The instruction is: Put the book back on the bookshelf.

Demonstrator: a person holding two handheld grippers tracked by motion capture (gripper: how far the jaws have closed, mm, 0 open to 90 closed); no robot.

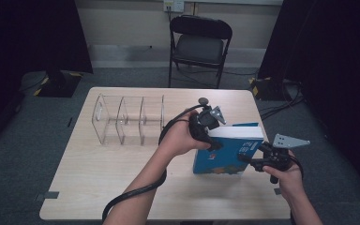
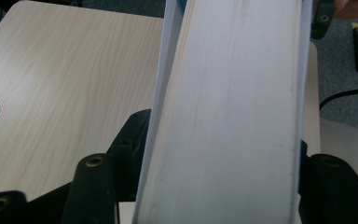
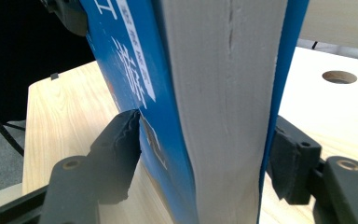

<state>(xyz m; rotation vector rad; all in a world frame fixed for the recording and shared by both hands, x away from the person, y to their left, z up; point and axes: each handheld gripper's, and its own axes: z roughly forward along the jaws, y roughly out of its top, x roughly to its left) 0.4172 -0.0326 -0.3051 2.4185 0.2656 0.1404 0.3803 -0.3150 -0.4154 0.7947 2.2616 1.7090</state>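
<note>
A: What has been done so far?

B: The blue book has been stood upright on the table, toward four o'clock of its middle, page edges up. It is gripped by both tools: the left gripper is clamped across its thickness from the nine o'clock end, and the right gripper is closed on it from the three o'clock end, pads pressed on both covers.

A: And what is left?

B: The clear divider rack at ten o'clock of the book is seen with nothing slotted in. It is judged that the book is yet to be carried over and set into a compartment, so the work is taken to be at an early stage
</note>
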